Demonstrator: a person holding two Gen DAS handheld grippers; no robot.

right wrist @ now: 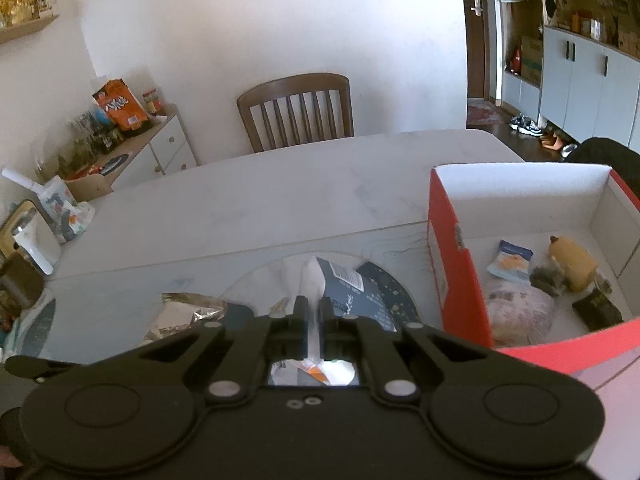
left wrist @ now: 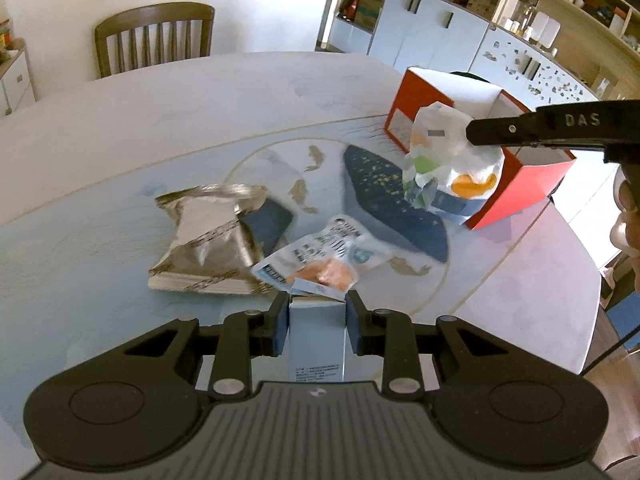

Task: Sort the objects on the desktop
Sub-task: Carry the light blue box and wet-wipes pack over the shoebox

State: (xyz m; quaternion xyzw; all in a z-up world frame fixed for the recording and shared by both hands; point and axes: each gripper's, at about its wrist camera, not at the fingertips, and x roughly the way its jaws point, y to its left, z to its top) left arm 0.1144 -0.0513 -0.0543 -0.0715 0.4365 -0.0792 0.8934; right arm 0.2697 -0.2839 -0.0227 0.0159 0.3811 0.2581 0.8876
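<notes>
My left gripper (left wrist: 316, 304) is shut on a small pale blue carton (left wrist: 316, 340), held above the table. Just beyond it lie a white and orange snack packet (left wrist: 320, 260) and a crumpled silver foil bag (left wrist: 208, 240). My right gripper (left wrist: 480, 132) comes in from the right, shut on a crumpled white packet (left wrist: 452, 164) that hangs in the air in front of the open red box (left wrist: 416, 96). In the right wrist view the right gripper (right wrist: 314, 308) pinches that packet's white edge (right wrist: 312, 280); the red box (right wrist: 460, 280) stands to its right with several small items inside.
A round dark blue patterned mat (left wrist: 392, 200) covers the table's middle. A wooden chair (right wrist: 296, 112) stands at the far side. A sideboard (right wrist: 132, 152) crowded with packets and bottles is at the left. A person's hand (left wrist: 624, 216) shows at the right edge.
</notes>
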